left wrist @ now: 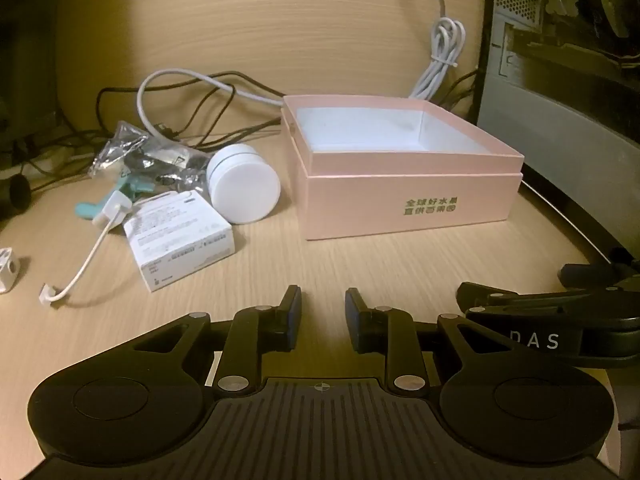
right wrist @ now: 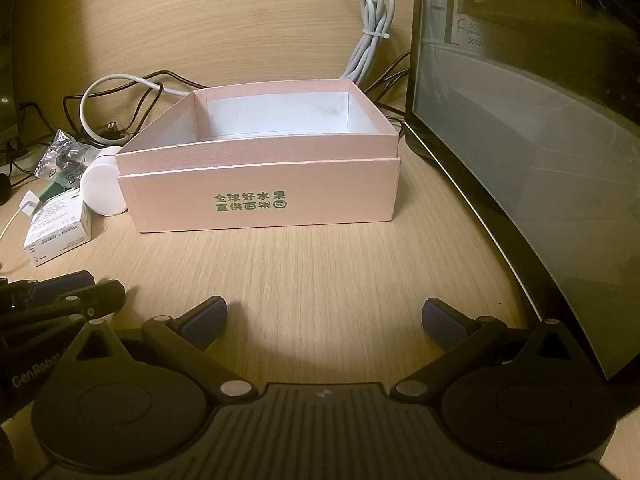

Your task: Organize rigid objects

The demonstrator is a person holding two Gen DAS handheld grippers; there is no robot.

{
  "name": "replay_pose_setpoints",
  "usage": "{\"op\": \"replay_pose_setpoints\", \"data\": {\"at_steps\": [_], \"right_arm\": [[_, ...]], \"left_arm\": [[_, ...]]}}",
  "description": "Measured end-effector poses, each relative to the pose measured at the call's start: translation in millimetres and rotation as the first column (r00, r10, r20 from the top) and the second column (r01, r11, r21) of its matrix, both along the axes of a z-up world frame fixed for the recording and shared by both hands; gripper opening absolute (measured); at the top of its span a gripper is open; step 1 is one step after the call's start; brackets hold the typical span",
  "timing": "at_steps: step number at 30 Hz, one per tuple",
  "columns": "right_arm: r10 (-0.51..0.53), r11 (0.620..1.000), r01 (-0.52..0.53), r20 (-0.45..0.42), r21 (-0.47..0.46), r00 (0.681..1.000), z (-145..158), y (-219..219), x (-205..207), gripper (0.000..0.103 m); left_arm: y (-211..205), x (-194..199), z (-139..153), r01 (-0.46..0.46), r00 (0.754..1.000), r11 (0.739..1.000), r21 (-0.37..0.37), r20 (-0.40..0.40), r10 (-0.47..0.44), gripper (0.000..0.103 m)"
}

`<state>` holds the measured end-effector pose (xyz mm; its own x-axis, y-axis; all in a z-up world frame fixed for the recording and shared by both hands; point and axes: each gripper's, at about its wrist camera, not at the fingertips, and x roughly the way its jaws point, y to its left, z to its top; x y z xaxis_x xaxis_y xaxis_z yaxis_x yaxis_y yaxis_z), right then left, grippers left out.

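An open pink box (left wrist: 408,204) with green lettering stands on the wooden desk; its white inside looks empty. It also shows in the right wrist view (right wrist: 264,196). Left of it lie a white round jar (left wrist: 244,184) on its side, a white labelled carton (left wrist: 180,236), a teal plastic piece (left wrist: 96,206), a silvery bag (left wrist: 140,156) and a short white cable with adapter (left wrist: 88,256). My left gripper (left wrist: 323,316) is partly open and empty, in front of the box. My right gripper (right wrist: 324,320) is wide open and empty, also before the box.
A computer case with a glass side (right wrist: 540,120) stands at the right. A bundled grey cable (left wrist: 440,56) and black wires (left wrist: 192,116) lie behind the box. A small white block (left wrist: 8,270) sits at the far left. The jar (right wrist: 102,192) and carton (right wrist: 56,232) show left.
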<state>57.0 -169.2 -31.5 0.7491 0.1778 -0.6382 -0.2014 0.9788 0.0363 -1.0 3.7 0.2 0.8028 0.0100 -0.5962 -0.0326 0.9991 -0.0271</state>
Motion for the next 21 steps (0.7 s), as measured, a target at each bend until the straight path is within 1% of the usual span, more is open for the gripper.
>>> {"op": "replay_pose_setpoints", "data": {"at_steps": [21], "right_arm": [[-0.001,1.0,0.001,-0.001,0.0,1.0,0.3,0.2,-0.1,0.103]], "left_arm": [[-3.8,0.5,-0.6,-0.003,1.0,1.0,0.013,0.0,0.003,0.028]]}}
